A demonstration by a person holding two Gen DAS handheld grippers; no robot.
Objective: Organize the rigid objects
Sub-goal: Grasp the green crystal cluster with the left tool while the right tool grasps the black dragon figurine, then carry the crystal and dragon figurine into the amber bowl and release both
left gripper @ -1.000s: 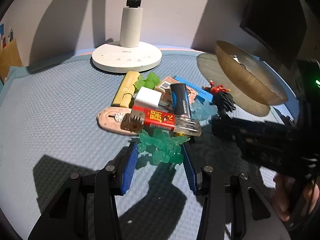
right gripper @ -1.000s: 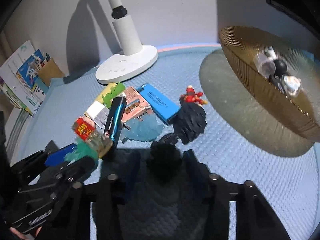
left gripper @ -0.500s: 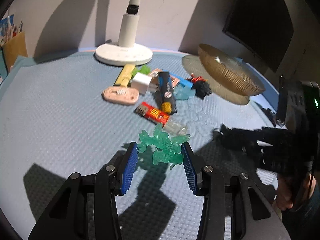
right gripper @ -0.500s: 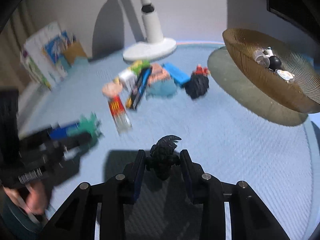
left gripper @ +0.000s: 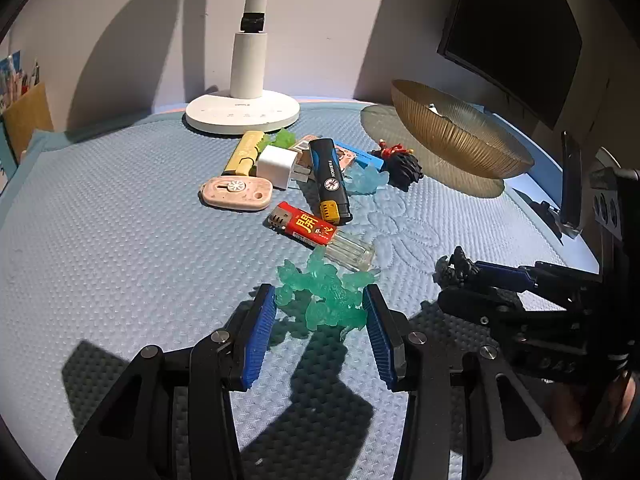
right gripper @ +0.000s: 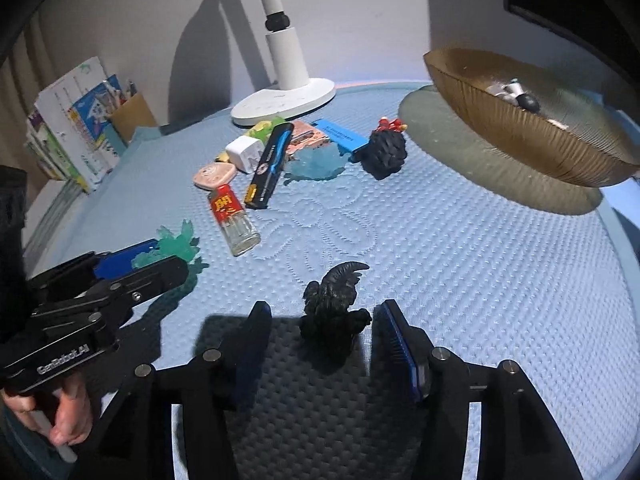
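Observation:
My left gripper is open around a translucent green figure that rests on the blue mat. My right gripper is open around a black spiky figure standing on the mat; it also shows in the left wrist view. A pile lies further back: a red lighter, a black-and-blue lighter, a white charger, a pink oval case, a yellow lighter, a pale blue figure and a black pinecone-like figure.
A gold ribbed bowl stands at the right with a few small items inside. A white lamp base stands at the back. Books and a pen holder stand at the far left edge.
Both grippers have opened and let go of their figures, which now rest on the mat. Earlier both had pulled back from the pile, carrying the figures.

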